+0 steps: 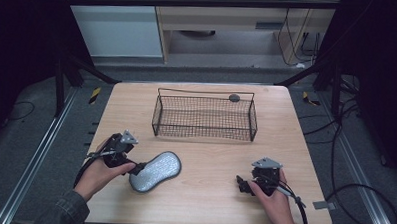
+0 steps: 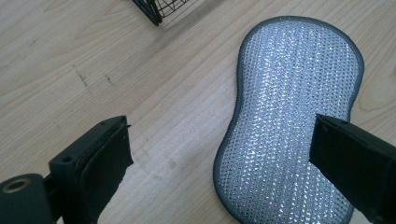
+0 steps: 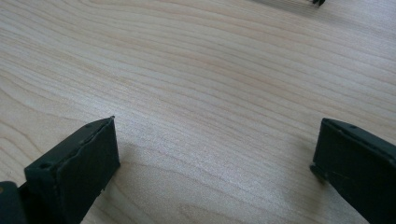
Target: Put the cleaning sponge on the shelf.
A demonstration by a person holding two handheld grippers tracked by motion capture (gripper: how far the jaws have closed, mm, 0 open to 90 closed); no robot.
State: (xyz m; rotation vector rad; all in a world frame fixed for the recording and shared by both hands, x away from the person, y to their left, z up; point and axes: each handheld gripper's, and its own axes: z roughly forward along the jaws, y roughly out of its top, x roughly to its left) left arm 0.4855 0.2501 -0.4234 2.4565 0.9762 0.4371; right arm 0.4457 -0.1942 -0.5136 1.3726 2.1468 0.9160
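Left gripper view: scrubbing pad (image 2: 289, 121) lies under its spread jaws.

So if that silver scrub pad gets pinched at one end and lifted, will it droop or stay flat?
The scrub pad looks thin and cushioned with a stitched fabric rim, so it would probably droop somewhat. It seems light. Its glittery knobbly weave should give the left gripper decent friction.

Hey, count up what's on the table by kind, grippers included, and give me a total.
Silver scrubbing pad: 1
Black wire basket: 1
Handheld grippers: 2, the left gripper and the right gripper, both open
Total: 4
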